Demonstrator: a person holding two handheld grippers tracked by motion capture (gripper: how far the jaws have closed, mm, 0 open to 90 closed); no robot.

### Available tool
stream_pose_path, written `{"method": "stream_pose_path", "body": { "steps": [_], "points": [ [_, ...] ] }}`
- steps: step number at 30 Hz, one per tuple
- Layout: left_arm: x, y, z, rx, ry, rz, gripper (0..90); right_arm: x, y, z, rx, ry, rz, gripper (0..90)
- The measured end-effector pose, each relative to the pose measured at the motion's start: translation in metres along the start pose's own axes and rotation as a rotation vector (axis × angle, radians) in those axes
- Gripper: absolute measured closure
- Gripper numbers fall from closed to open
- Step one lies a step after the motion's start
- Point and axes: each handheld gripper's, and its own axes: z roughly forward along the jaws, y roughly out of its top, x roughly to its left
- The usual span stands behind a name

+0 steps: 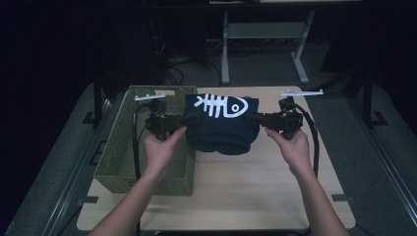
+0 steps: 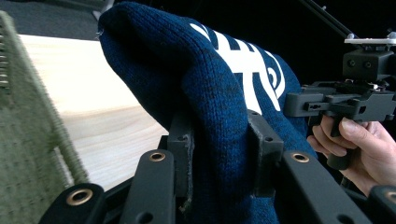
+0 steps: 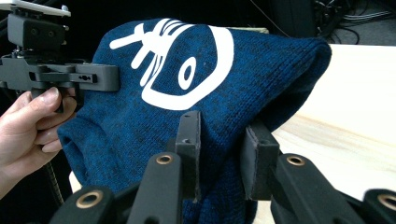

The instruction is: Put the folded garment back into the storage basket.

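Observation:
A folded dark blue knit sweater (image 1: 221, 125) with a white fish-skeleton print hangs a little above the wooden table (image 1: 255, 191), held between both grippers. My left gripper (image 1: 193, 118) is shut on the sweater's left edge, and its pads (image 2: 183, 154) pinch the knit (image 2: 219, 112). My right gripper (image 1: 251, 118) is shut on the right edge, its pads (image 3: 189, 140) squeezing a fold of the sweater (image 3: 187, 93). The opposite hand and gripper show beyond the cloth in each gripper view.
A green woven basket (image 1: 120, 147) stands on the table's left side, right beside the left hand. Bare wood lies in front of and to the right of the sweater. Desk legs and cables sit in the dark behind the table.

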Motion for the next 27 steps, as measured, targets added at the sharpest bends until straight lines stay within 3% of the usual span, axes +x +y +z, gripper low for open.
{"method": "stream_pose_path", "body": {
  "steps": [27],
  "points": [
    [0.034, -0.003, -0.054, -0.056, 0.045, -0.040, 67.2, 0.032, 0.014, 0.058, 0.030, 0.039, -0.017, 71.0]
  ]
}}
